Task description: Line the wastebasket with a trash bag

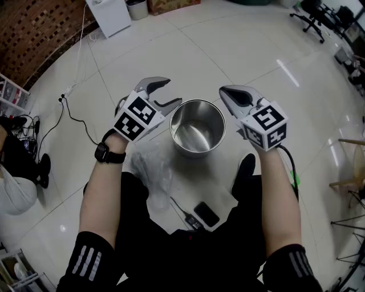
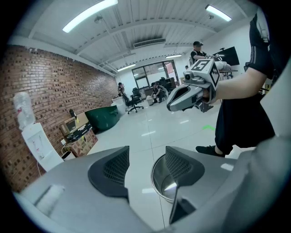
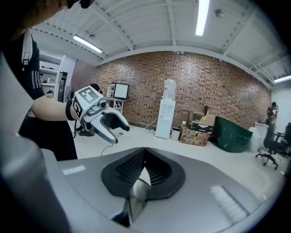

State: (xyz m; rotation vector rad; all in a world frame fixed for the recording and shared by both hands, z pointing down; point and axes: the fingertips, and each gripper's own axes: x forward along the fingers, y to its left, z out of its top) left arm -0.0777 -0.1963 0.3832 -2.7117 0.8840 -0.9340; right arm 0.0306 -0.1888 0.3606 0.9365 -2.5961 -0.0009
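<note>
A shiny steel wastebasket [image 1: 197, 128] stands upright and unlined on the white floor between my two grippers. A crumpled clear trash bag [image 1: 151, 165] lies on the floor to its near left, touched by neither gripper. My left gripper [image 1: 171, 93] hovers at the basket's left rim, jaws open and empty. In the left gripper view [image 2: 147, 152] the basket [image 2: 160, 175] shows below the right jaw. My right gripper [image 1: 224, 92] hangs at the basket's right rim, shut with nothing held. In the right gripper view [image 3: 144, 151] its jaws meet, and the left gripper [image 3: 109, 125] shows beyond.
A black phone [image 1: 206, 214] with a cable lies on the floor near my legs. A black shoe [image 1: 245, 171] sits right of the basket. A white cabinet [image 1: 111, 14] stands far back, cables [image 1: 71, 111] trail left, and a wooden chair [image 1: 351, 165] is at right.
</note>
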